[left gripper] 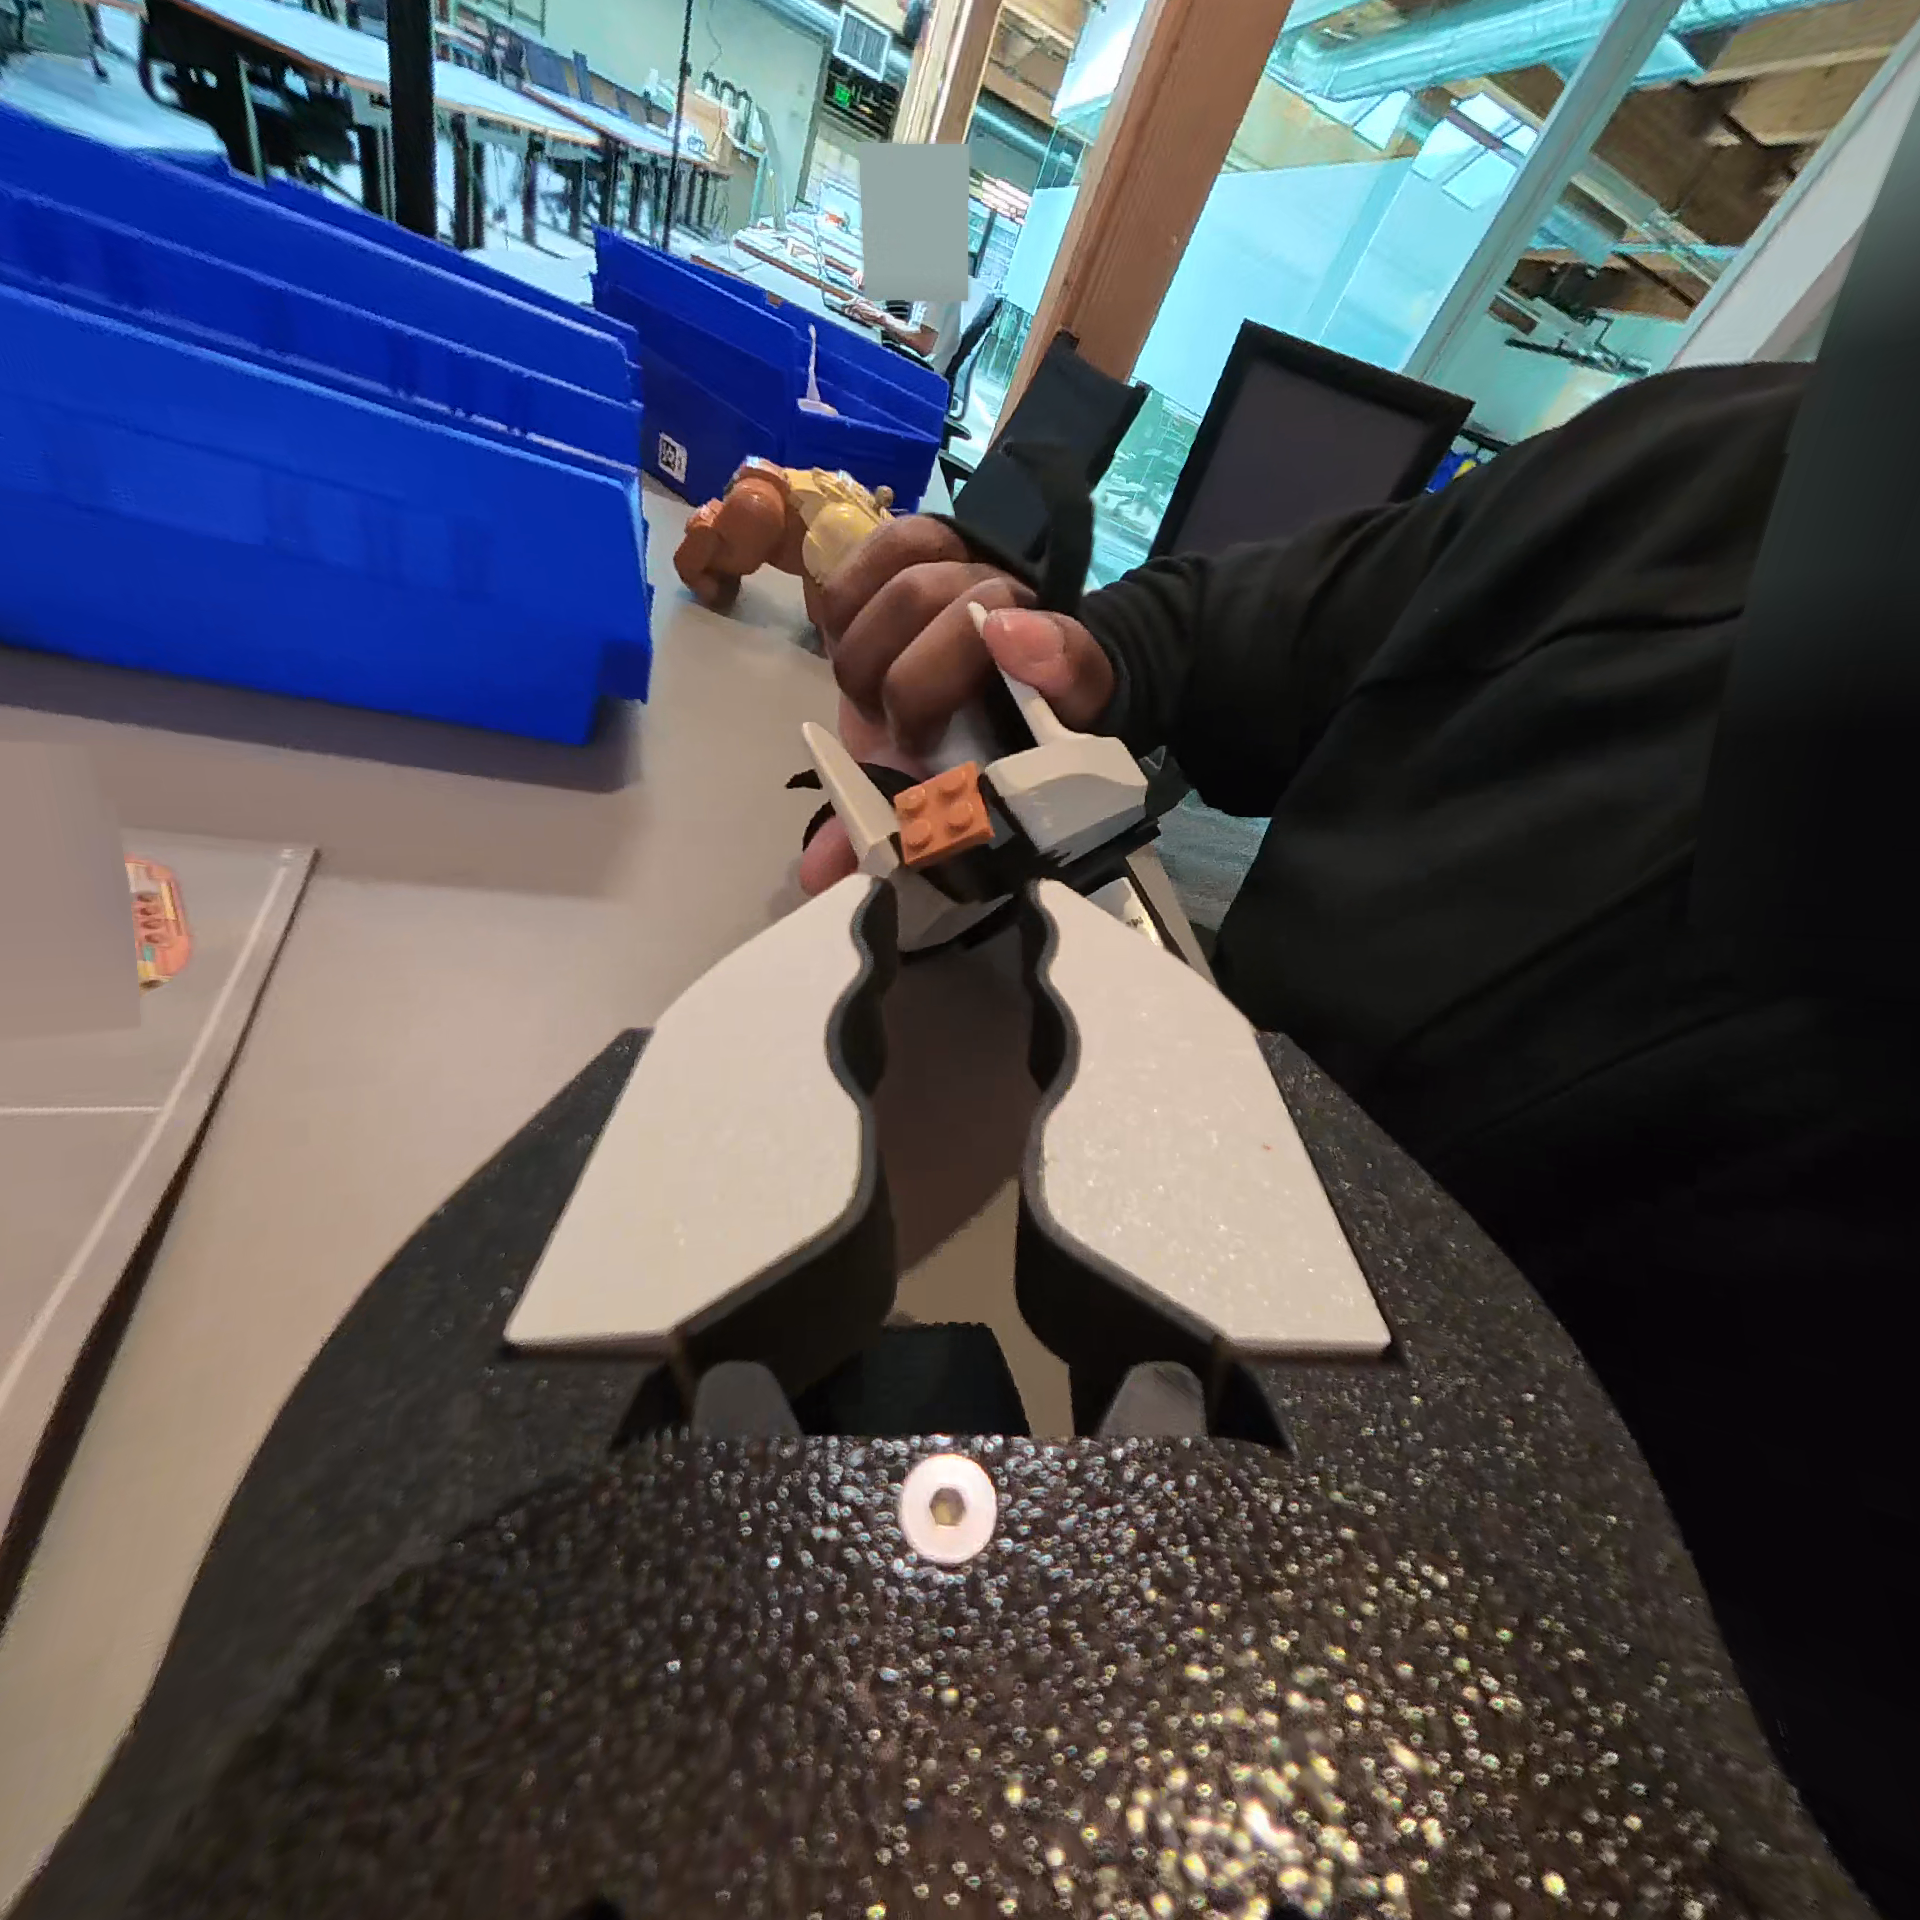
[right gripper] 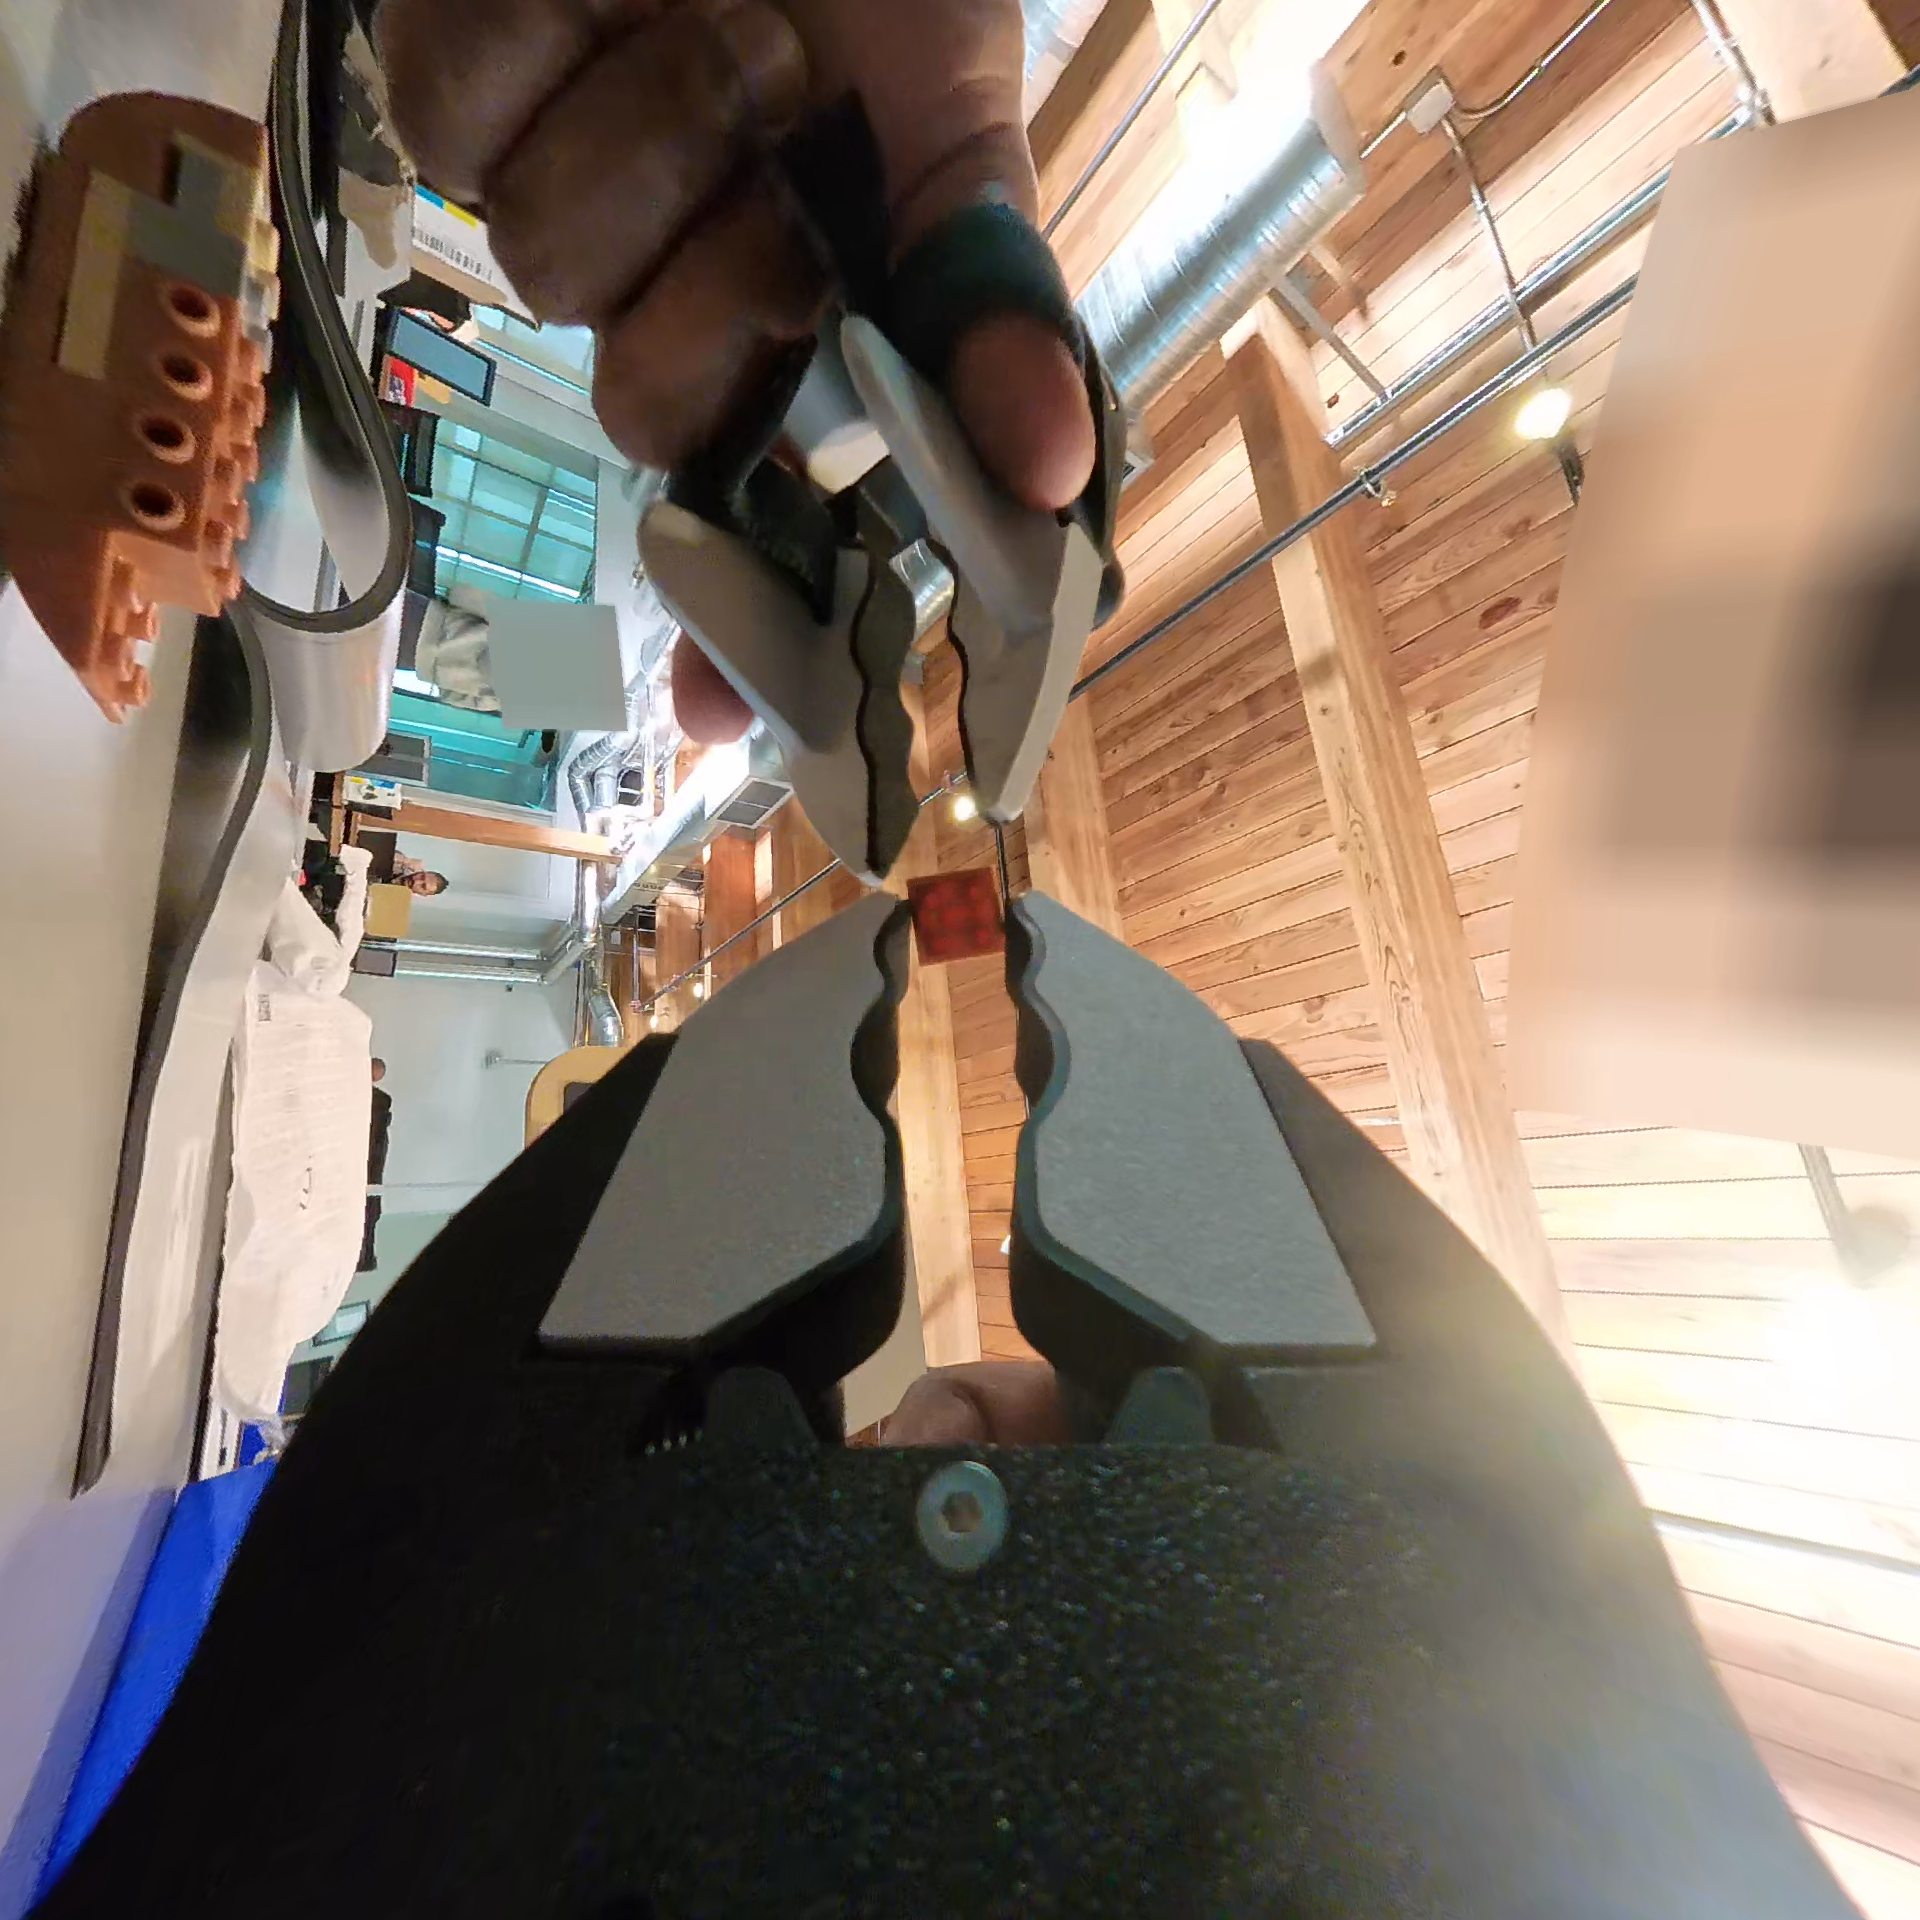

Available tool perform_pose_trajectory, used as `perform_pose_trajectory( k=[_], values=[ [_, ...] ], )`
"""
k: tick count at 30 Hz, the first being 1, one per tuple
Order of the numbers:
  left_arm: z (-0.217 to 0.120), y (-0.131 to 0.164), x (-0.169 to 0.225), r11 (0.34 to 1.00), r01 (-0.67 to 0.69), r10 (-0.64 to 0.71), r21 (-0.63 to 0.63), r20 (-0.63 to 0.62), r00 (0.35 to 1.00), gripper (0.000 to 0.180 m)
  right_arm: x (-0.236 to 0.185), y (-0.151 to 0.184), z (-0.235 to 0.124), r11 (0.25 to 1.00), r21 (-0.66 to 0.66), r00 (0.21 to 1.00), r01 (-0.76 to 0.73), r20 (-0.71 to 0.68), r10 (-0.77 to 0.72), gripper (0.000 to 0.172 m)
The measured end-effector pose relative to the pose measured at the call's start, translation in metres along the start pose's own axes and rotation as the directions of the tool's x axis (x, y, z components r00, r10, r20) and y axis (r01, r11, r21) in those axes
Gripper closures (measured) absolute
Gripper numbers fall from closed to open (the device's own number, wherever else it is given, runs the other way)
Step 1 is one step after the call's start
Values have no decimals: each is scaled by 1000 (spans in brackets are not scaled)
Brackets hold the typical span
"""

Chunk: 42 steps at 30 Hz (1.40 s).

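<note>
Blue bins (left gripper: 312, 499) line the grey table (left gripper: 416, 987), with a brown brick figure (left gripper: 727, 540) just beside them. Right gripper (right gripper: 954, 920) – fingers narrowly parted, pads pressed on both sides of a small orange four-stud plate (right gripper: 954, 923), held at the tips above the table. Left gripper (left gripper: 951, 914) – fingers slightly apart with nothing between them, tips just below that plate (left gripper: 943, 828).

I am at a table (left gripper: 436, 1018) in a big open workshop hall, with blue storage bins (left gripper: 312, 499), rows of long work tables (left gripper: 499, 94), timber beams (right gripper: 1382, 831) and bare metal ducts (right gripper: 1216, 239).
</note>
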<state>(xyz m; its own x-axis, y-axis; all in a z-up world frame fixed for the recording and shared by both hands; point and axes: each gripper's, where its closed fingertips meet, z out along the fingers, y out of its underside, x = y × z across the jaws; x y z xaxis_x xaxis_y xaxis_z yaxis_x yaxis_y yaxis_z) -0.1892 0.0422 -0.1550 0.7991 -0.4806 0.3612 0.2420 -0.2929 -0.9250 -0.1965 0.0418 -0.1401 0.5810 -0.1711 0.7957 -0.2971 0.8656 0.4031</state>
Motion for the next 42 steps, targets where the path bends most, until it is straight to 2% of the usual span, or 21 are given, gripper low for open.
perform_pose_trajectory(
  k=[4, 10, 15, 22, 29, 31, 38, 40, 42],
  values=[
    [0, -1, -1, 982, -186, 186, -16, 70, 980, 159, 4, -4, -1, 1000, 22, 1000, -7, -16, 8, 155],
    [0, -7, 8, 927, -374, 373, -13, 96, 923, 160, 6, -9, -3, 998, 60, 999, -21, -23, 22, 155],
    [-7, 6, 21, 825, -560, 562, -80, 6, 827, 157, 14, -30, -10, 977, 199, 996, -72, -31, 80, 155],
    [-12, 23, 44, 753, -652, 634, -91, -167, 755, 154, 23, -58, -16, 928, 351, 990, -124, -21, 140, 155],
    [-8, 44, 54, 700, -702, 653, -134, -279, 704, 158, 26, -73, -17, 897, 415, 985, -153, -8, 171, 155],
    [-7, 47, 54, 690, -711, 660, -140, -282, 696, 165, 24, -75, -16, 893, 420, 984, -161, 3, 176, 155],
    [-7, 44, 44, 649, -744, 715, -157, -207, 668, 166, 16, -68, -13, 898, 394, 980, -196, 53, 191, 149],
    [-8, 39, 37, 628, -760, 744, -167, -159, 650, 166, 14, -61, -12, 895, 377, 971, -239, 86, 223, 145],
    [-10, 33, 30, 589, -787, 785, -182, -102, 611, 166, 13, -52, -11, 876, 340, 939, -342, 155, 307, 141]
  ],
)
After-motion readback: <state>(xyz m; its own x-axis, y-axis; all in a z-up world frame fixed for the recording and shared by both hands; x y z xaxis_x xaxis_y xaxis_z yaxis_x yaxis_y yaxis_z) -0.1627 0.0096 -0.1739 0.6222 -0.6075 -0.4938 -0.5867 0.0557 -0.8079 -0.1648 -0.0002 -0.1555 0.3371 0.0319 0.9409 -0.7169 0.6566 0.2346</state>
